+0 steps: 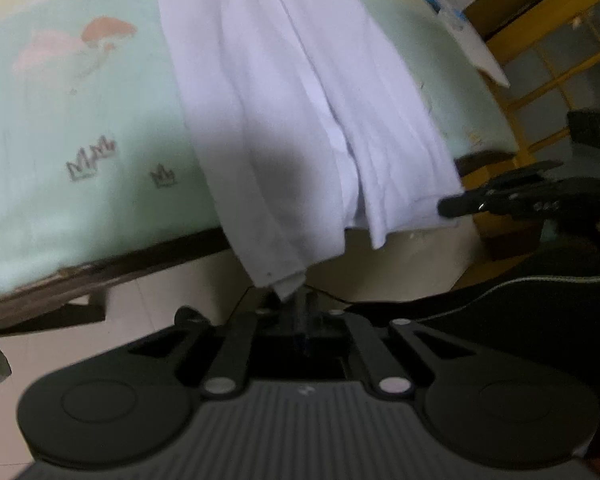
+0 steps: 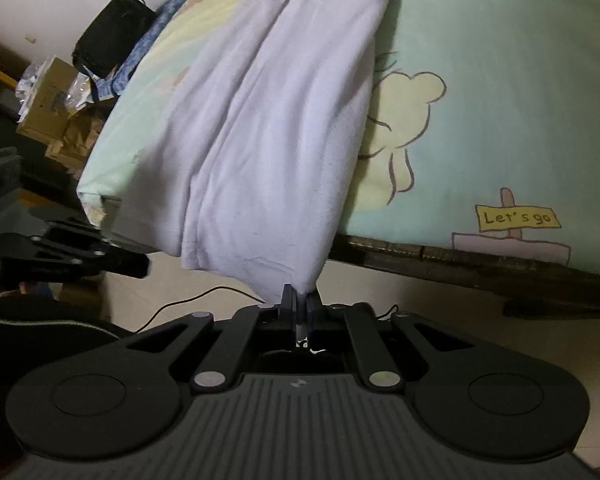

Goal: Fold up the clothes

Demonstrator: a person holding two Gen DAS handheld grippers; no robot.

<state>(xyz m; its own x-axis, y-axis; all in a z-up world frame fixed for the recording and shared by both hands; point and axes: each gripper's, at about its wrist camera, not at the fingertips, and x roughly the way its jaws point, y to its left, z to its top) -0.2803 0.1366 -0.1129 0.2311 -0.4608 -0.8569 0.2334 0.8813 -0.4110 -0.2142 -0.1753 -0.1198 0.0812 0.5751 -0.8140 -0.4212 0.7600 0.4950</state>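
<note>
- Your left gripper [image 1: 296, 300] sits at six o'clock in its own wrist view, its two fingers pressed together and pointing toward twelve o'clock.
- Its jaws are pinched on a lower corner of the white garment [image 1: 284, 128].
- Your right gripper [image 2: 299, 300] sits at six o'clock in its own view, fingers drawn tight together, clamping the garment's other lower corner.
- In the left view, your right gripper appears at three o'clock, lying level, tip pointing toward nine o'clock.
- In the right view, your left gripper appears at nine o'clock, level, tip pointing toward three o'clock.
</note>
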